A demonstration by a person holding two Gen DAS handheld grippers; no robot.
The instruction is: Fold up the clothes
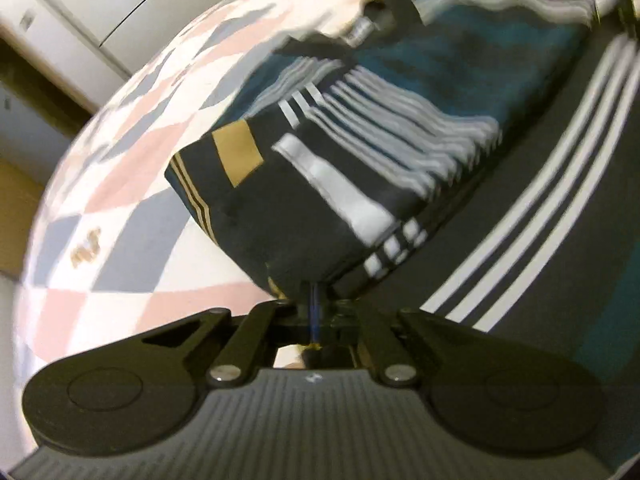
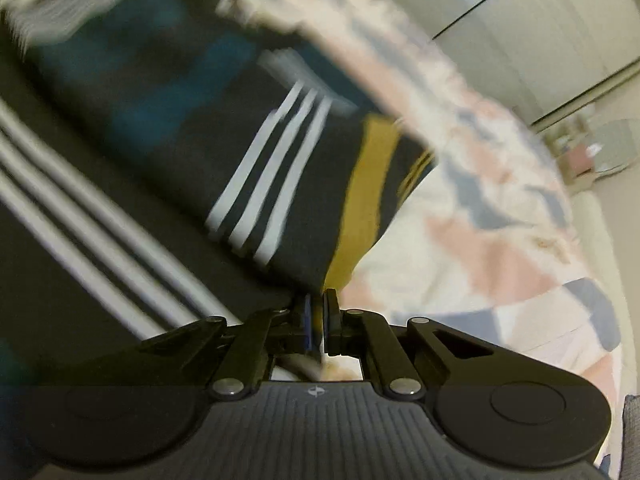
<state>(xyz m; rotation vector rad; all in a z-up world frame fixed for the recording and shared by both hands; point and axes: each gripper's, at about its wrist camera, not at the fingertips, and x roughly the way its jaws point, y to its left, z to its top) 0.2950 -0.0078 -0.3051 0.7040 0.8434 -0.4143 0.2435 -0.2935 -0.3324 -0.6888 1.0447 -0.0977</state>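
Note:
A dark sports jersey with white stripes, teal panels and tan trim lies spread over a bed. One sleeve end rises off the sheet into my left gripper, whose jaws are shut on its cloth edge. In the right wrist view the other sleeve, with three white stripes and a mustard cuff, runs down into my right gripper, shut on its hem. The jersey's body with three long white stripes fills the left of that view. Both views are motion-blurred.
The bed sheet has a pink, grey and white check pattern and also shows as the sheet on the right. White cupboard doors stand behind the bed. A small cluttered stand sits far right.

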